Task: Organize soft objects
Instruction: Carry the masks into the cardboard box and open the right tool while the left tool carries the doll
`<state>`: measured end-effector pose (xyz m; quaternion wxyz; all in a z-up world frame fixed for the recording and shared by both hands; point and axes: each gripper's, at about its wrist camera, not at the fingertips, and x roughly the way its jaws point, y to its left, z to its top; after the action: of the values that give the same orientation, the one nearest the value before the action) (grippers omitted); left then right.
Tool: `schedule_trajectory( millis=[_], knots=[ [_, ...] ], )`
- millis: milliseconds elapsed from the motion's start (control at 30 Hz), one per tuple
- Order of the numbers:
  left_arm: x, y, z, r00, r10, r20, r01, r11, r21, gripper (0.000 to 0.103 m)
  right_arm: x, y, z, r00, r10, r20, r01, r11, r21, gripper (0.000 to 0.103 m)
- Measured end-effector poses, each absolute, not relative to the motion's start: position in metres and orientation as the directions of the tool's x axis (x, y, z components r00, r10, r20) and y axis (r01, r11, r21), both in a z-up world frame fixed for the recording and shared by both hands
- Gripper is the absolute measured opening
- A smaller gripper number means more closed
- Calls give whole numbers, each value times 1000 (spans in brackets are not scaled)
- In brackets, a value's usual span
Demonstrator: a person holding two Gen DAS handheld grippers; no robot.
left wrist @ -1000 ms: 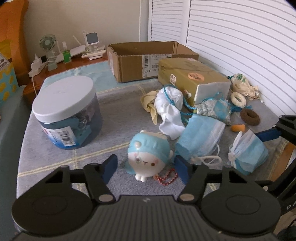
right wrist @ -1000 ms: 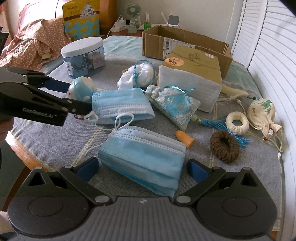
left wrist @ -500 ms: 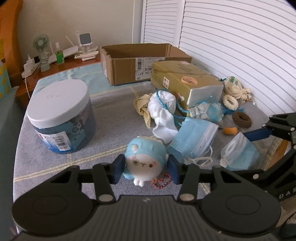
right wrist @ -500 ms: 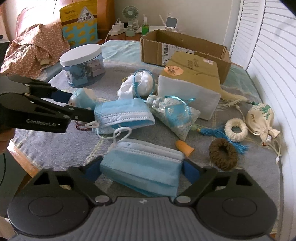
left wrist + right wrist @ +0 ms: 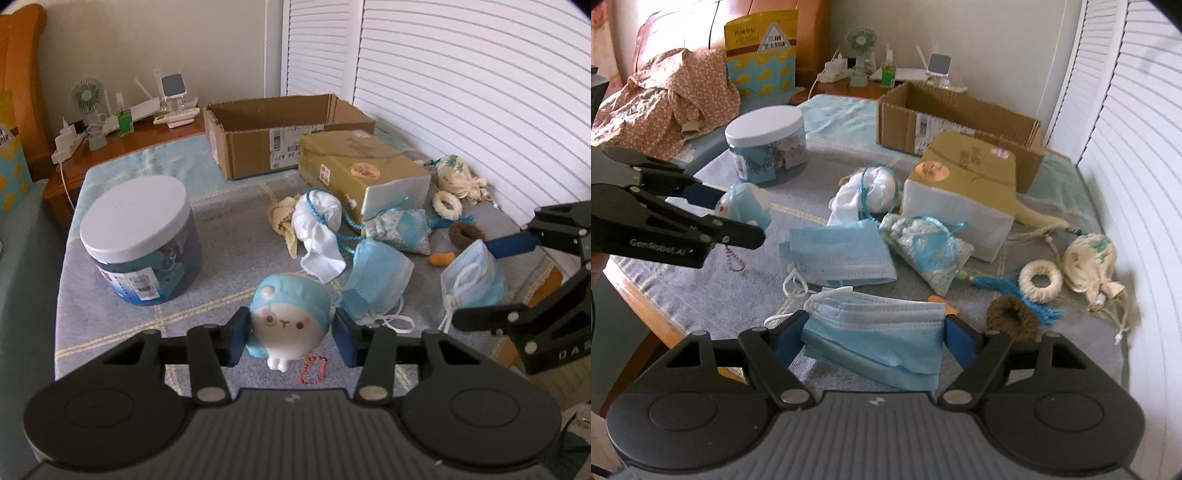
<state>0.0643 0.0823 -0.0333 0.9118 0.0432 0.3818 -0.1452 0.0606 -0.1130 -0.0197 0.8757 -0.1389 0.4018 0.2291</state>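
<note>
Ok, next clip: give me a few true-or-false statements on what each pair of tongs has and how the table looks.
1. The left tongs grip the round blue-capped white squishy toy. True.
2. The right tongs are closed on the folded blue face mask. True.
3. The white-lidded clear jar lies on its side. False: it stands upright with its lid on.
4. The open brown cardboard box already holds a mask. False: no mask shows in it; a second blue face mask lies on the cloth.

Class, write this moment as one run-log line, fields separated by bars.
left gripper: shut on plush toy | right gripper: shut on face mask | cardboard box: open, nothing visible inside
</note>
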Motion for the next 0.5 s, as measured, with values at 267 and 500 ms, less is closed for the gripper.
schedule_trajectory(
  millis=[267,500],
  knots=[
    [64,81,-10,688,-233,-687,295,955,-28,47,74,-120,10,605,320,-729,-512,857,-49,82],
    [79,80,5,703,-256,-664,313,949,-35,47,108,-121,37,659,323,-679,-485,873,-56,82]
  ],
)
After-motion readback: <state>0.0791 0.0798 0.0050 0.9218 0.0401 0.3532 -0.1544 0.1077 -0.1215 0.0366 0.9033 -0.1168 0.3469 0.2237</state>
